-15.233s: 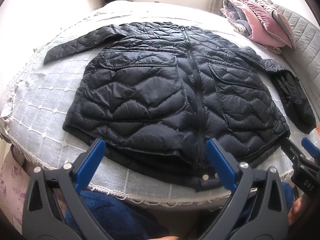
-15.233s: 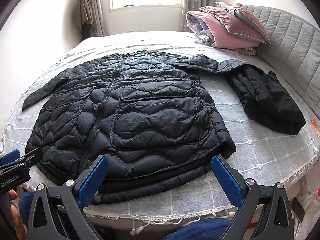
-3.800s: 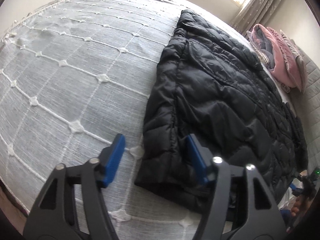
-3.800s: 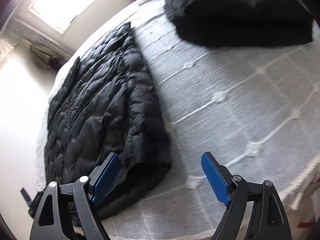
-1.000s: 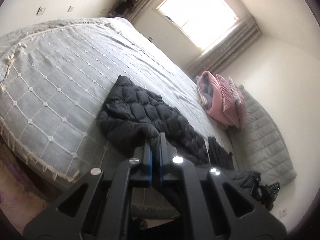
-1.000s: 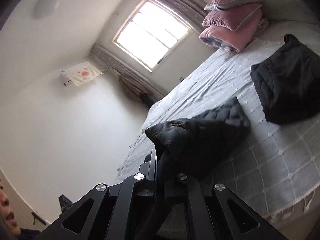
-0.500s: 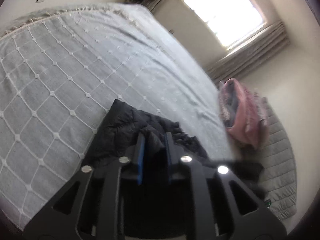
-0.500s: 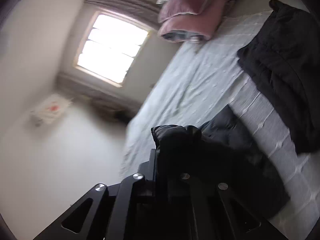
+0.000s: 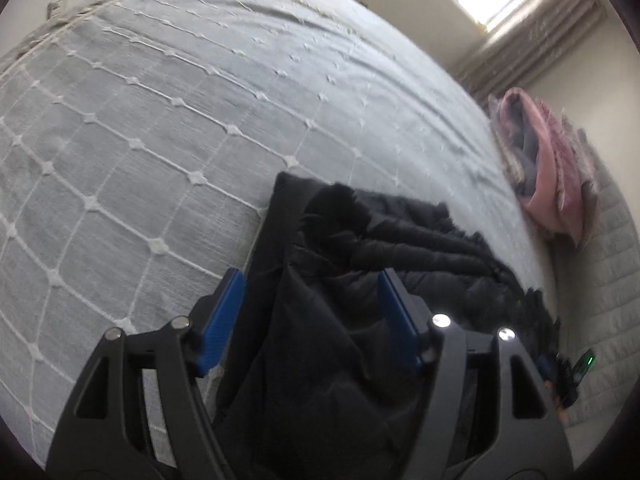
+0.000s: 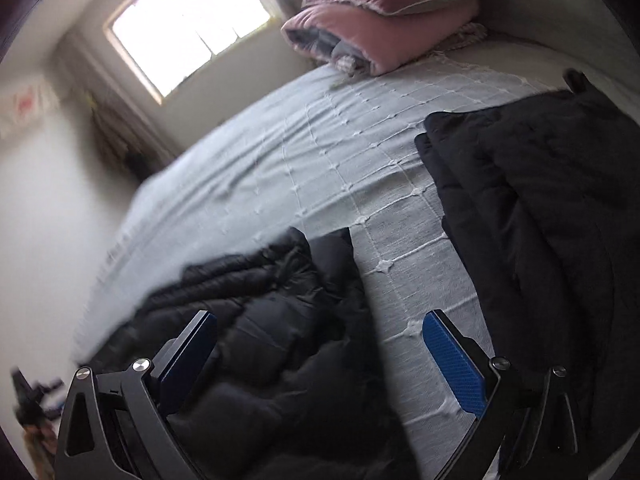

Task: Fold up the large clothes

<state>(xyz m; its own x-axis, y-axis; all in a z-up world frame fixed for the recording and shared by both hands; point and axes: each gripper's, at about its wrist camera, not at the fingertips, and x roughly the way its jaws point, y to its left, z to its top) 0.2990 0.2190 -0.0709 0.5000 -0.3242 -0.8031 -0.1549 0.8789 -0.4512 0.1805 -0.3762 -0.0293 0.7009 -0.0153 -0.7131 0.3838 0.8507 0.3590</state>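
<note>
Black quilted puffer jacket lies doubled over on the grey diamond-stitched bed; my left tongs and right tongs have just been opening, jacket loose between them. I'd square the edges before withdrawing.

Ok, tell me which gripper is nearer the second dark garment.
Right. Both jaws have just been opening, the jacket loose between them. The right gripper sits beside the second dark garment; the left gripper is across the jacket, farther off.
</note>
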